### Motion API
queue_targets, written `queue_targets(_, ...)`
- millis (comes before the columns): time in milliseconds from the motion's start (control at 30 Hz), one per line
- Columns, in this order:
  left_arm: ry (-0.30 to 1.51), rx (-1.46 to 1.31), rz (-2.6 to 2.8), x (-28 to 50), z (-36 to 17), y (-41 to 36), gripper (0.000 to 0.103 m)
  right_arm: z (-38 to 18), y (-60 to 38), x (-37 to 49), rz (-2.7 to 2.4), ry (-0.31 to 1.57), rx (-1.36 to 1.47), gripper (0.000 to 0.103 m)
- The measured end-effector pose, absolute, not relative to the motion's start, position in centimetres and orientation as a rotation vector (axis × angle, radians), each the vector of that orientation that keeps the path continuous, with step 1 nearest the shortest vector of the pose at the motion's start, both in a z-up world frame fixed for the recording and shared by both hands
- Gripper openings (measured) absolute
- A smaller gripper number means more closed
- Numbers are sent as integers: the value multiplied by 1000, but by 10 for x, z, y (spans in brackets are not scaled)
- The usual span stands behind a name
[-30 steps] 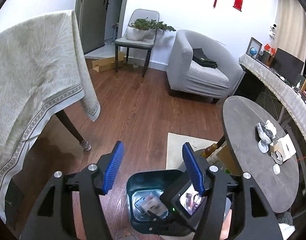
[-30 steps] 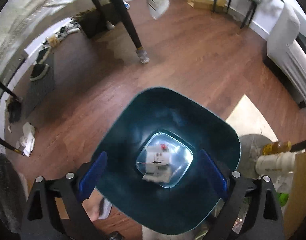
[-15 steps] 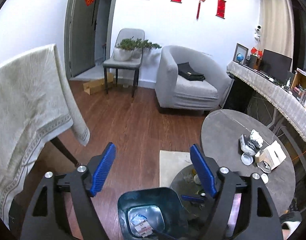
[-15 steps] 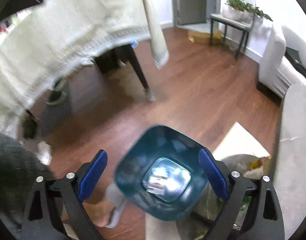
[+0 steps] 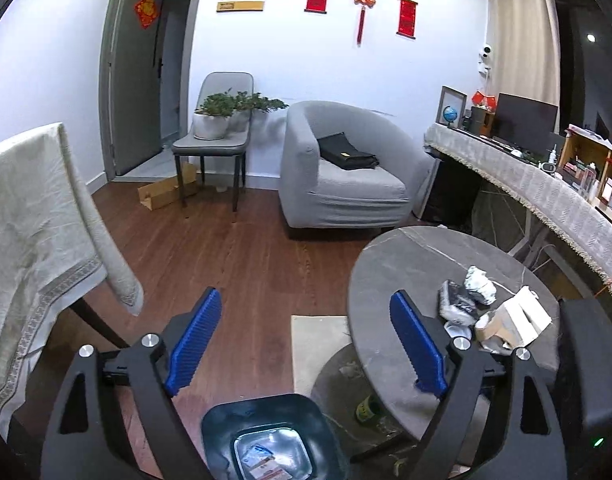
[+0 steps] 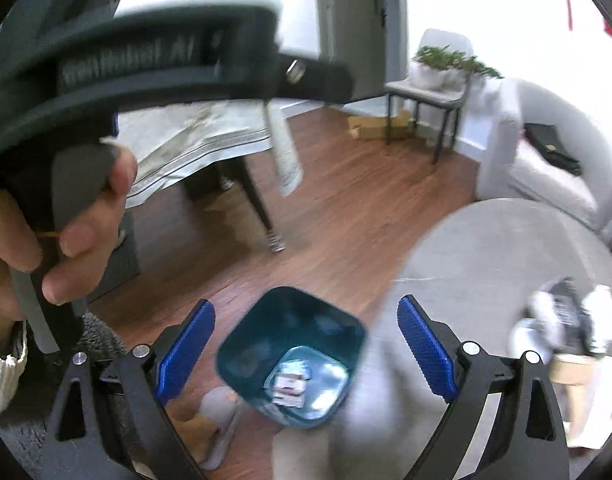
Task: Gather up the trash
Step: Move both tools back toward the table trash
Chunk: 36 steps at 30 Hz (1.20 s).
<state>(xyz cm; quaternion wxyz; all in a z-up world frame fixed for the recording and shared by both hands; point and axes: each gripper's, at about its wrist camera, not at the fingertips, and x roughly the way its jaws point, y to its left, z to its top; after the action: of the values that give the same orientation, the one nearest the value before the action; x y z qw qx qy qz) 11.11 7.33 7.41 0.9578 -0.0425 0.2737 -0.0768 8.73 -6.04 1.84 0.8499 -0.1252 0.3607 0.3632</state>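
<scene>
1. The left gripper (image 5: pixel 306 344) stood with its jaws spread wide; they had just been opening further, and nothing lay between the blue pads (image 5: pixel 194 342).
2. The right gripper (image 6: pixel 306 354) also stood wide open, with empty space between its blue pads (image 6: pixel 424 356) and nothing in its grasp.
3. In the right wrist view, a hand (image 6: pixel 58 232) at the left edge gripped the handle of the left gripper, which filled the upper left of that frame, blurred.
4. The dark teal trash bin (image 5: pixel 266 412) stood on the wooden floor (image 5: pixel 242 264) below both grippers, beside the round table. Its mouth was open upward.
5. A few pieces of printed paper trash (image 6: pixel 292 386) lay on the bin's pale bottom.
6. The round grey table (image 5: pixel 410 264) stood to the right of the bin. More trash (image 5: pixel 466 300) lay near its right side: crumpled wrappers and a light cardboard box (image 5: pixel 518 320), close together.
7. A table with a pale cloth (image 5: pixel 30 220) stood to the left, well apart from the bin.
8. Farther back stood a grey armchair (image 5: pixel 346 188) with a black bag (image 5: pixel 346 152) on its seat, and a chair (image 5: pixel 214 144) carrying potted plants.
</scene>
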Motion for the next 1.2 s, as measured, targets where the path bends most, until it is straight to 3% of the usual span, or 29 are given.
queue_targets(533, 607, 4, -295, 144, 46, -29, 92, 43, -219, 98, 366, 637, -130, 93)
queue_targets(867, 665, 70, -396, 164, 20, -85, 93, 32, -303, 95, 226, 660, 54, 73)
queue_targets(1200, 726, 147, -429, 192, -7, -123, 93, 17, -339, 93, 260, 715, 236, 71)
